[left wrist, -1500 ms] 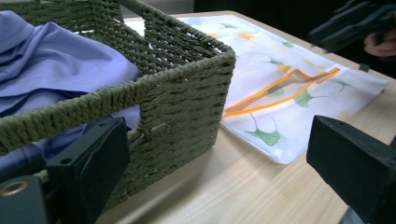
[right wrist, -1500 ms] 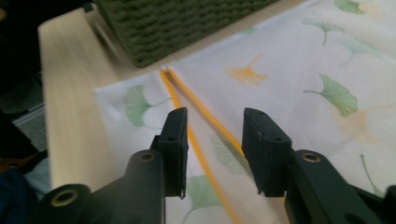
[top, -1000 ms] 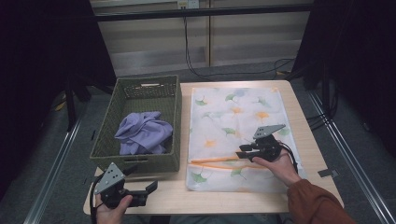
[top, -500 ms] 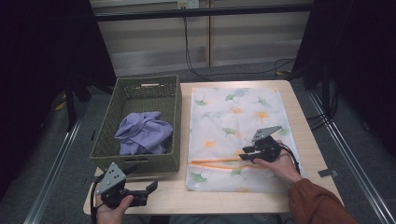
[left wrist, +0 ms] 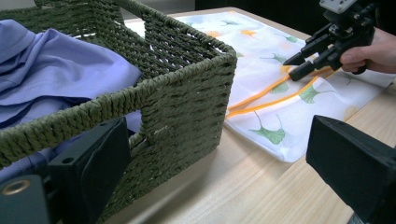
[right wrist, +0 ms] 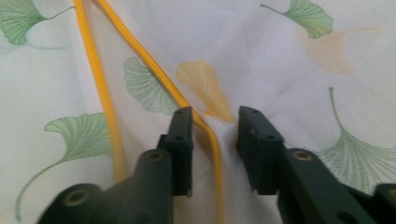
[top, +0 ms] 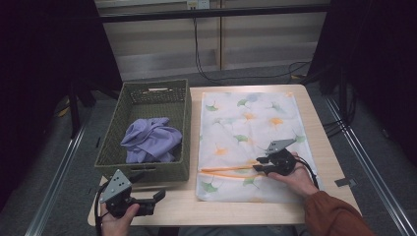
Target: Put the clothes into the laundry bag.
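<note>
Likely light, limp and prone to bunching, so best pinched at the orange hem [right wrist: 205,126] now between the right gripper [top: 261,163]'s part-open, empty jaws: white cloth [top: 246,123] with ginkgo leaves, flat on the surface beside the basket [top: 183,103]; left gripper [top: 156,196] wide open, idle.

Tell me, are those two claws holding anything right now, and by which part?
Nothing is held. The right gripper stands open astride the cloth's orange edge, not closed on it. The left gripper is open over the table.
</note>
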A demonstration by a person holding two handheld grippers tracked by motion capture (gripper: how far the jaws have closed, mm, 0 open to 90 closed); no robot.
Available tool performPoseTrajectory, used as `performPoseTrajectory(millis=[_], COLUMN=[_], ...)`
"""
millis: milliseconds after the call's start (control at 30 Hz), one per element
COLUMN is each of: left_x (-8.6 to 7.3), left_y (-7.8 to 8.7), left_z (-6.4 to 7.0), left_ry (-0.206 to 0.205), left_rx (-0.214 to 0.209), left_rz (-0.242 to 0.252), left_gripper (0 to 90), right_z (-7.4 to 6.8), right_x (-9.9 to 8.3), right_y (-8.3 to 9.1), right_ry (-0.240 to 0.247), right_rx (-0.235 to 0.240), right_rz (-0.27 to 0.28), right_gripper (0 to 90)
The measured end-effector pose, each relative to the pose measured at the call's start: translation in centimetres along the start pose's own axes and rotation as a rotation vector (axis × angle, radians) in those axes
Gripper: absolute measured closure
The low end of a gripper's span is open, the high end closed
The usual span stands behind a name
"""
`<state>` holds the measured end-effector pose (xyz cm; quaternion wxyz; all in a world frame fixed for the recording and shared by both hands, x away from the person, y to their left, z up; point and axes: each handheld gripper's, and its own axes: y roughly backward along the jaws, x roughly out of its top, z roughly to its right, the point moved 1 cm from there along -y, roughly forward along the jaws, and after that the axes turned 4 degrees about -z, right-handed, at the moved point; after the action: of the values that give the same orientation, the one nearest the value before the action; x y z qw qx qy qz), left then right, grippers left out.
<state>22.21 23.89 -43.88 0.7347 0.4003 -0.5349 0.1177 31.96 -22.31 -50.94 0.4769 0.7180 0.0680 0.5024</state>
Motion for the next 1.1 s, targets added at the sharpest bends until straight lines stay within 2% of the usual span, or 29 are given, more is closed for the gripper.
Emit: performPoseTrajectory(millis=[67, 167, 200, 233, 433, 467, 633, 700, 733, 833, 1100], left_x=[0.0, 0.0, 0.0, 0.0, 0.0, 0.0, 0.0, 0.0, 0.0, 0.0, 0.0], left_y=[0.1, 0.1, 0.1, 0.1, 0.0, 0.0, 0.0, -0.1, 0.0, 0.0, 0.0], left_z=[0.0, 0.0, 0.0, 0.0, 0.0, 0.0, 0.0, -0.1, -0.1, -0.1, -0.1], left_ry=[0.003, 0.0, 0.002, -0.002, 0.003, 0.002, 0.007, 0.01, 0.008, 0.004, 0.0], left_rx=[-0.014, -0.009, -0.016, -0.005, -0.005, -0.005, -0.009, -0.001, -0.003, -0.015, -0.011], left_rz=[0.015, 0.009, 0.009, 0.006, -0.003, -0.005, -0.004, -0.007, -0.005, -0.003, -0.004], left_gripper=[6.7, 6.6, 6.6, 6.6, 6.5, 6.5, 6.5, 6.4, 6.4, 6.3, 6.2], right_z=[0.3, 0.6, 0.7, 0.7, 0.7, 0.7, 0.9, 0.8, 0.8, 0.8, 1.0], right_x=[0.0, 0.0, -0.1, -0.1, 0.1, 0.2, 0.1, 0.2, 0.3, 0.4, 0.5], right_y=[0.1, 0.1, 0.1, 0.1, 0.1, 0.1, 0.1, 0.1, 0.3, 0.6, 1.1], right_ry=[-0.019, -0.024, -0.032, -0.031, -0.038, -0.056, -0.08, -0.075, -0.088, -0.097, -0.126], right_rx=[-0.006, 0.001, 0.017, 0.014, -0.003, -0.011, -0.001, -0.037, -0.02, -0.025, -0.005], right_rz=[-0.005, -0.005, 0.008, 0.003, -0.008, -0.023, -0.013, -0.013, 0.016, 0.019, 0.049], right_gripper=[75.8, 76.9, 78.0, 78.7, 82.7, 86.8, 88.1, 88.0, 88.1, 88.1, 88.2])
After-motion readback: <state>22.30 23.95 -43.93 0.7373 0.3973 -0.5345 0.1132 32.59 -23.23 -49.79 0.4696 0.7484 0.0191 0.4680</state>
